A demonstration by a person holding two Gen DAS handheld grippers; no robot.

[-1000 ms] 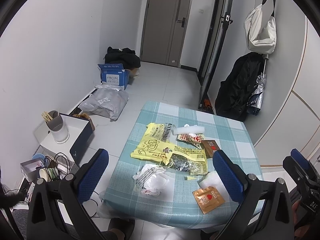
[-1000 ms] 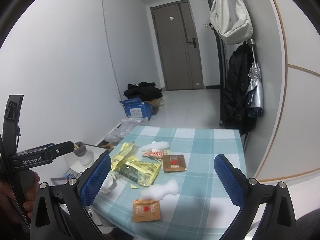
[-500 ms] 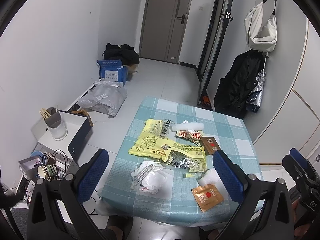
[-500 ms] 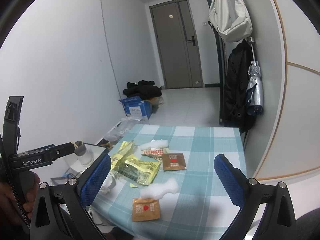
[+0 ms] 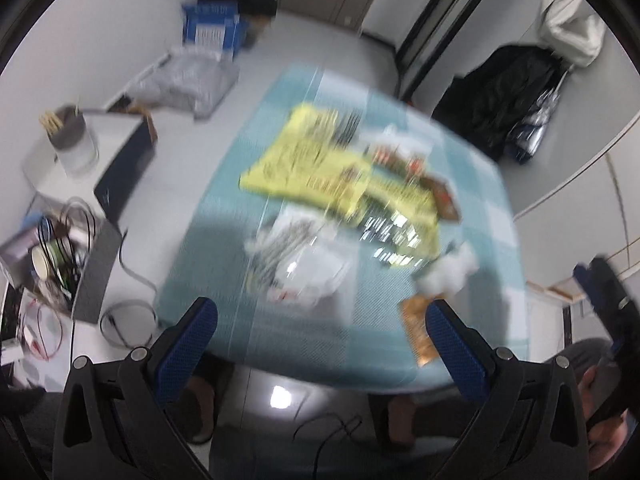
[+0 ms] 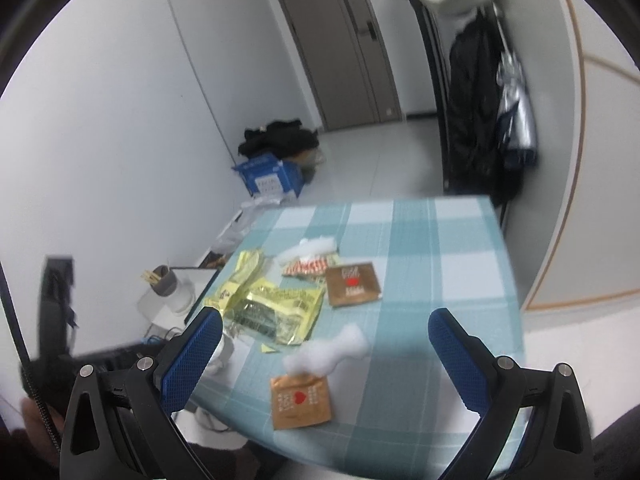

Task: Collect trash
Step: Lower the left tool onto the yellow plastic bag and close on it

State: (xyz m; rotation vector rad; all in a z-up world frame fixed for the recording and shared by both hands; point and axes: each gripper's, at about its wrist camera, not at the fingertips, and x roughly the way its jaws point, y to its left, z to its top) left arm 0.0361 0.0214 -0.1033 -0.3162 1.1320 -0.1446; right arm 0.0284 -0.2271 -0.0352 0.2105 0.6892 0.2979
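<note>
Right wrist view alone shows the door [image 6: 340,44] — left's blurred.

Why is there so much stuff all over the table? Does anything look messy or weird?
Yes. The checked table is littered: crumpled yellow wrappers, two brown sachets, a striped packet and white wadding lie scattered and overlapping. Both grippers are open and hold nothing.

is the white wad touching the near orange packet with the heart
Touching: the right wrist view shows the white wad lying over the orange packet's far edge.
</note>
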